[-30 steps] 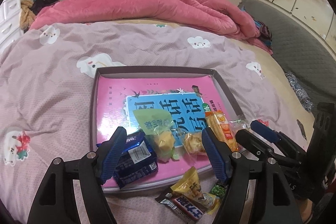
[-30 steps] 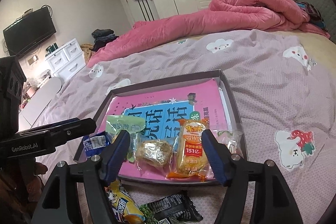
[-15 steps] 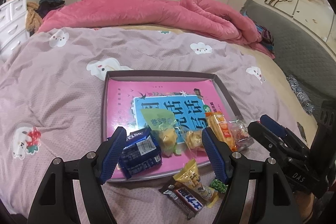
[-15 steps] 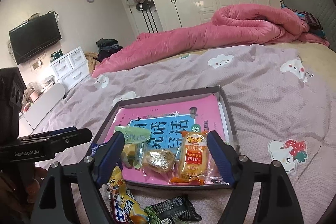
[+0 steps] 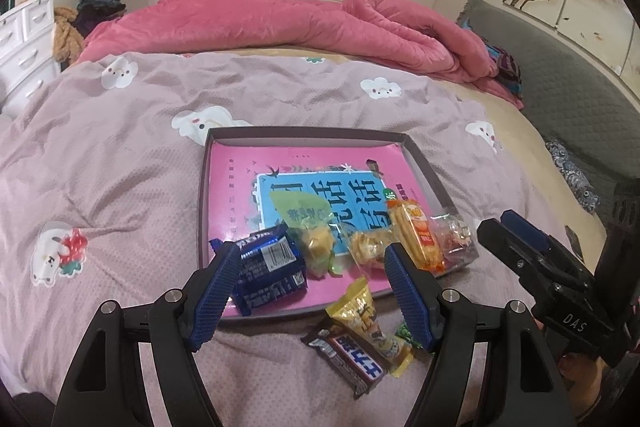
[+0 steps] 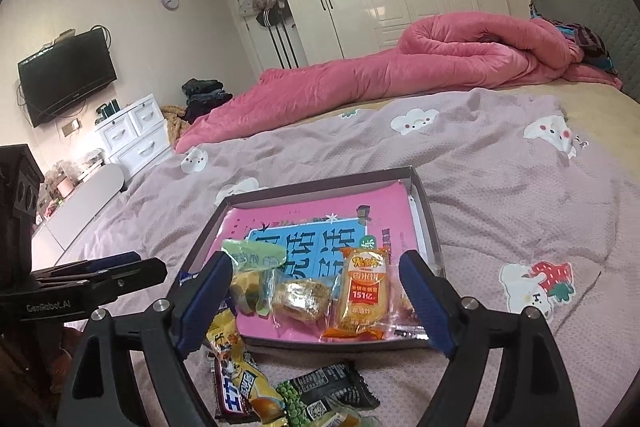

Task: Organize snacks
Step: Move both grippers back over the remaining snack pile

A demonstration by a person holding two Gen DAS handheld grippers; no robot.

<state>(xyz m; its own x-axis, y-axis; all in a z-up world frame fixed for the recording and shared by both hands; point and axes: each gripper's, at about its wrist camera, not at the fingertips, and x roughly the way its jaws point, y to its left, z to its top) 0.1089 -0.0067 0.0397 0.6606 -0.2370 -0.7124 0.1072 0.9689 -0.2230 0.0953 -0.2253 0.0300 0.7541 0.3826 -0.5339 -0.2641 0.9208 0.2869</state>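
Bedroom setting: a bed with a mauve cloud-print sheet [image 5: 120,163] fills both views, a rumpled pink quilt [image 5: 280,19] across the upper frame. At centre lies a shallow box tray [image 5: 203,195] lined with a pink book. Along its near edge sit a blue biscuit pack [image 5: 268,267], a green-topped sweet [image 5: 308,227], a golden pastry [image 6: 302,297], an orange rice-cracker pack [image 6: 366,295] and a clear packet [image 5: 456,239]. Below the tray, on the sheet, lie a yellow packet [image 5: 368,323], a dark chocolate bar [image 5: 348,351] and a green pea packet [image 6: 320,395]. The left tool [image 5: 310,287] hangs above the tray's near edge, fingers apart, empty, the blue pack by its left finger. The right tool [image 6: 316,303] is likewise spread wide and empty, framing the pastry and cracker pack.
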